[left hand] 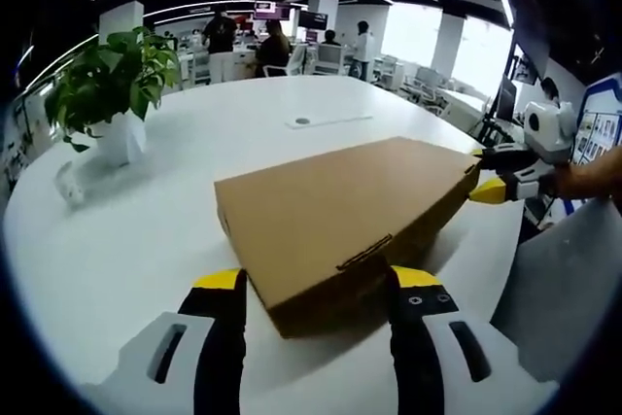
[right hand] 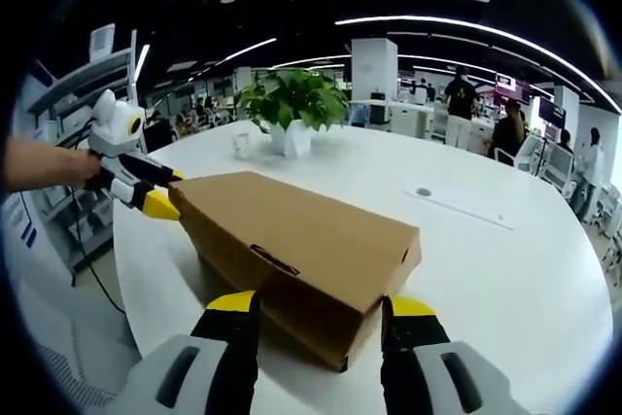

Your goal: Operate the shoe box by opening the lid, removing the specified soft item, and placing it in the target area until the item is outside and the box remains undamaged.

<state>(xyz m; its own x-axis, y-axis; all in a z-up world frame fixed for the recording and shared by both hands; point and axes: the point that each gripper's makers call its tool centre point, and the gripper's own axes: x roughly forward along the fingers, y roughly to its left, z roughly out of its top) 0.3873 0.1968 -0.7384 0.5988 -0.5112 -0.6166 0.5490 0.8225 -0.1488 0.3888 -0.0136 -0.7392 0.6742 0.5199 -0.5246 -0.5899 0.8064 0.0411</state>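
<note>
Closed box (left hand: 340,216) on white desk (left hand: 126,240); left claw (left hand: 316,279) and right claw (right hand: 316,303) both wide, straddling opposite box corners; plant (right hand: 292,99) beyond.

My left gripper view looks low across the table (left hand: 146,230) from one end of the box (left hand: 340,216), close enough that the near corner sits between my left gripper (left hand: 316,284) jaws. It faces the far edge, where the plant (left hand: 112,80) stands at the left. My right gripper view looks from the opposite end of the box (right hand: 301,245), equally close and low, its corner between my right gripper (right hand: 316,313) jaws, facing back toward the plant (right hand: 292,99). Each camera catches the other gripper at the box's far corner: right gripper (left hand: 501,174) in the left gripper view, left gripper (right hand: 151,191) in the right. Both views share box, table (right hand: 505,269) and plant.
</note>
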